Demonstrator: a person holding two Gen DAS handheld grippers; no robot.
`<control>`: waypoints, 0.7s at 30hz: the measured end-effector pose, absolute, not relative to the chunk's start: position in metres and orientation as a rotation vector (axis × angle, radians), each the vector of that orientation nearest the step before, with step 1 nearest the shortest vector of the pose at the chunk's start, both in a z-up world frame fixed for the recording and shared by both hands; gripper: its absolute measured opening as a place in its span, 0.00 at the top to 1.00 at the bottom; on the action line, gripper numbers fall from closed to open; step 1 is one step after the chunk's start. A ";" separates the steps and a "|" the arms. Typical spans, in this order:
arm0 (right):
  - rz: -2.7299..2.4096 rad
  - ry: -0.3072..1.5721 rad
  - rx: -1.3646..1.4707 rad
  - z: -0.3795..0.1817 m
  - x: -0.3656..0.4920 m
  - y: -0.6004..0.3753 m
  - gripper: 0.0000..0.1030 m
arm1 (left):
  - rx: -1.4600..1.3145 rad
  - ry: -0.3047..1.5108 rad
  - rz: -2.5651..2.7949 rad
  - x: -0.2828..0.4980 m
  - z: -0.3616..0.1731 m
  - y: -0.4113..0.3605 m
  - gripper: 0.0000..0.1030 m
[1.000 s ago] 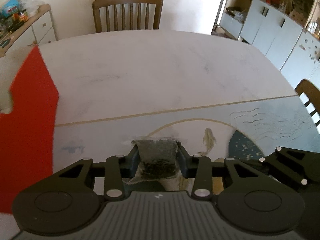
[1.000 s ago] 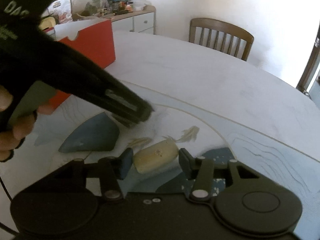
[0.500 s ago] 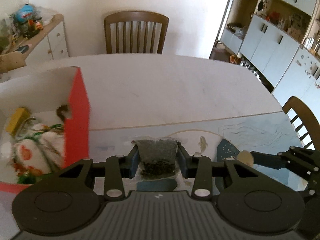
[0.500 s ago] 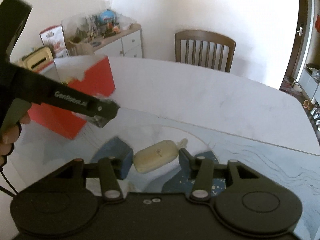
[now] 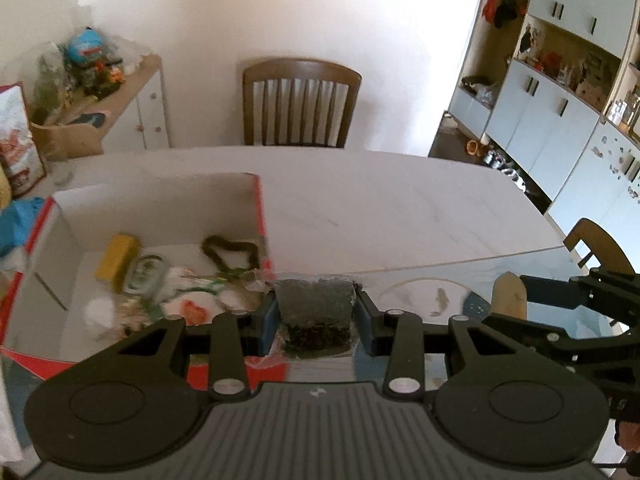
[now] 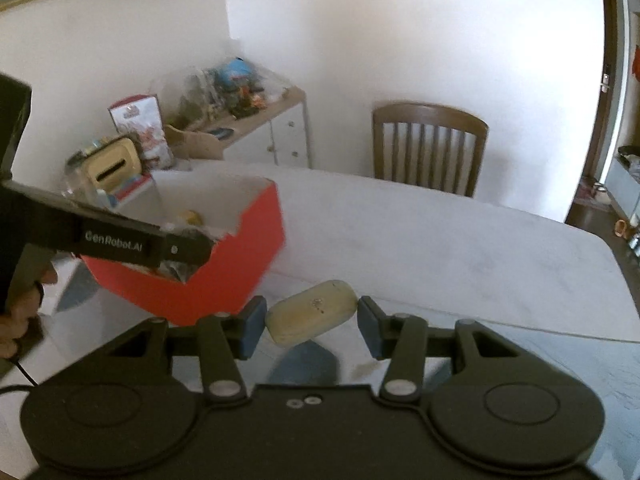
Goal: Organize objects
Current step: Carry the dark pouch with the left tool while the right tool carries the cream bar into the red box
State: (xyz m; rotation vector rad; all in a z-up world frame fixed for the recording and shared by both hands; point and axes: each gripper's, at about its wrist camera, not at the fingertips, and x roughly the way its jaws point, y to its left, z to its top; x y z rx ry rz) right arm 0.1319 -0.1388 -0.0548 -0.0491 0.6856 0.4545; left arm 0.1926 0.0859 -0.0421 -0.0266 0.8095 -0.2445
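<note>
My left gripper (image 5: 316,316) is shut on a clear bag of dark dried leaves (image 5: 316,320) and holds it in the air at the right front corner of a red box (image 5: 262,216) with a white inside. The box holds several small items, among them a yellow block (image 5: 116,260) and a dark loop (image 5: 230,252). My right gripper (image 6: 312,320) is shut on a pale yellow oblong pouch (image 6: 312,316), raised above the table, right of the red box (image 6: 240,264). The left gripper (image 6: 120,240) also shows over the box in the right wrist view.
The white table (image 5: 380,208) has a blue painted mat (image 6: 560,360) at the near side. A wooden chair (image 5: 300,104) stands at the far edge, another chair (image 5: 596,244) at the right. A cluttered sideboard (image 5: 100,120) stands at the far left, cabinets (image 5: 560,120) at the right.
Both grippers have risen and moved left toward the red box with their loads. The box's inside has come into view under the left gripper.
</note>
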 end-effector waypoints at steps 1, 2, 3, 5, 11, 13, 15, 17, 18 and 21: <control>0.460 0.682 -0.047 -0.052 0.132 -0.134 0.53 | -0.026 0.804 -0.243 0.192 -0.040 0.092 0.62; 0.466 0.678 -0.047 -0.049 0.132 -0.129 0.53 | -0.026 0.799 -0.238 0.192 -0.038 0.099 0.62; 0.473 0.674 -0.048 -0.047 0.134 -0.121 0.53 | -0.027 0.795 -0.234 0.191 -0.037 0.105 0.62; 0.489 0.673 -0.051 -0.043 0.136 -0.109 0.53 | -0.027 0.789 -0.224 0.192 -0.035 0.119 0.62; 0.520 0.666 -0.055 -0.037 0.146 -0.072 0.53 | -0.038 0.789 -0.182 0.198 -0.038 0.158 0.62; 0.525 0.667 -0.053 -0.037 0.150 -0.061 0.53 | -0.037 0.795 -0.160 0.202 -0.042 0.171 0.62; 0.532 0.671 -0.048 -0.038 0.155 -0.049 0.53 | -0.032 0.801 -0.141 0.204 -0.046 0.184 0.62; 0.536 0.673 -0.044 -0.038 0.162 -0.039 0.53 | -0.027 0.802 -0.126 0.209 -0.050 0.196 0.62; 0.540 0.676 -0.040 -0.038 0.166 -0.033 0.53 | -0.027 0.805 -0.118 0.211 -0.051 0.201 0.62; 0.548 0.679 -0.035 -0.038 0.176 -0.018 0.53 | -0.025 0.814 -0.092 0.220 -0.059 0.217 0.62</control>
